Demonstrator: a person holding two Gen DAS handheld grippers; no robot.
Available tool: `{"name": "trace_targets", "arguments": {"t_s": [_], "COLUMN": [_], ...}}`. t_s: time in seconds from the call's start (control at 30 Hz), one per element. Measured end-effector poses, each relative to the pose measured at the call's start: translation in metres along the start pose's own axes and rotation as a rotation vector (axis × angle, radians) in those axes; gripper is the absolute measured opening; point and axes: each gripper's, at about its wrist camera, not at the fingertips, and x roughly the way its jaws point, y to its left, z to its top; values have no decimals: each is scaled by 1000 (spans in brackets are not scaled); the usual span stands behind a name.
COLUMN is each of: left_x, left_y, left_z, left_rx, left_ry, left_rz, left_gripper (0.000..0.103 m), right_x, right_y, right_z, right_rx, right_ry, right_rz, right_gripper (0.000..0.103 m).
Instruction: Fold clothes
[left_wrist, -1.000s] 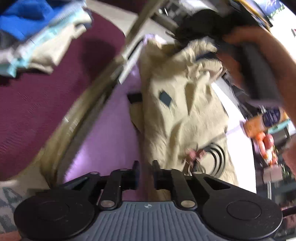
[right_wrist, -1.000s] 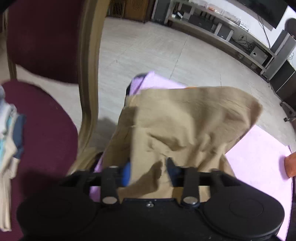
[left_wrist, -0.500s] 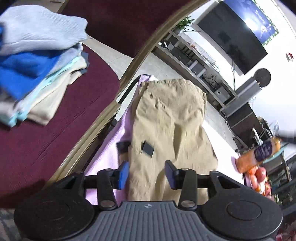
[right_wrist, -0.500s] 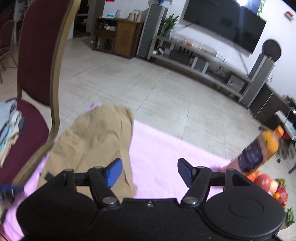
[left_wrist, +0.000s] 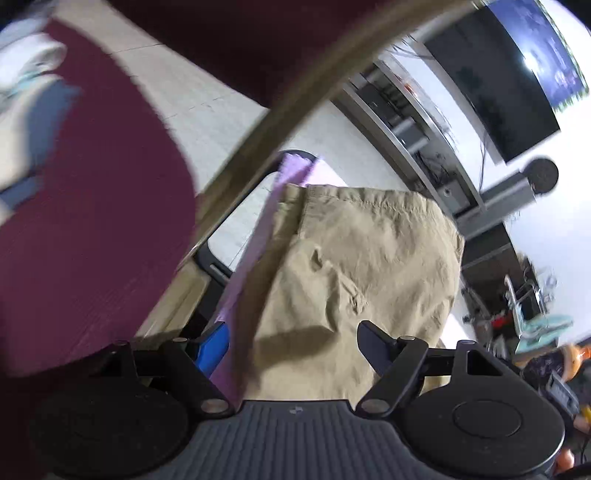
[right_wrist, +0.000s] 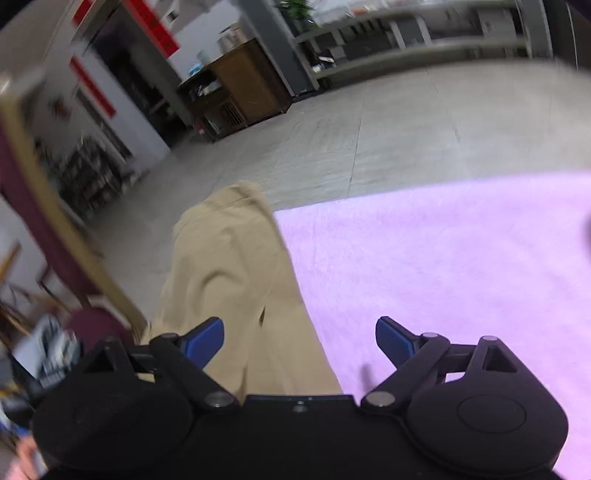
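A khaki garment (left_wrist: 362, 258) lies folded on a pink-covered table (right_wrist: 443, 266), along the table's left edge. In the right wrist view the same khaki garment (right_wrist: 229, 280) stretches away from the camera. My left gripper (left_wrist: 293, 341) hovers over the garment's near end; its jaws are opening, and the pads press on nothing. My right gripper (right_wrist: 299, 338) hangs over the garment's right edge and the pink cover; its jaws are opening too, with no cloth pinched.
A maroon chair (left_wrist: 92, 221) with a gold frame (left_wrist: 295, 107) stands left of the table, with folded clothes (left_wrist: 26, 85) on its seat. A TV (left_wrist: 517, 74), shelving and an orange bottle (left_wrist: 572, 360) lie to the right. Tiled floor (right_wrist: 369, 129) lies beyond the table.
Both grippers let go of the khaki garment, which now lies flat, and their jaws widened. The left view swung toward the chair; the right view rolled left, toward the garment.
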Motion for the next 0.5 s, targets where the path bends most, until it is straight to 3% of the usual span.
{"name": "trace_targets", "arguments": {"t_s": [0.1,0.23,0.43,0.47,0.5], "left_x": [8,10,19,19,18], "left_y": [-3,-5,2,2,1], "left_z": [2,1,-3,-2,-3], "left_rx": [28,92,105,104,102], "left_ry": [-40,-97,-61,-63,-64], "left_rz": [-21,-49,-16,-16,-18], "left_gripper": [70,66,43,42,41], "right_x": [28,62,82,82,81], "right_y": [-12,-2,-5,-5,-6], "right_z": [1,5,0,-1,-3], "right_rx": [33,-78,-47,-32,-18], "right_ry": [8,35,59,60,62], "right_rz": [68,107,196,216,236], "right_gripper": [88,80,80,73,53]}}
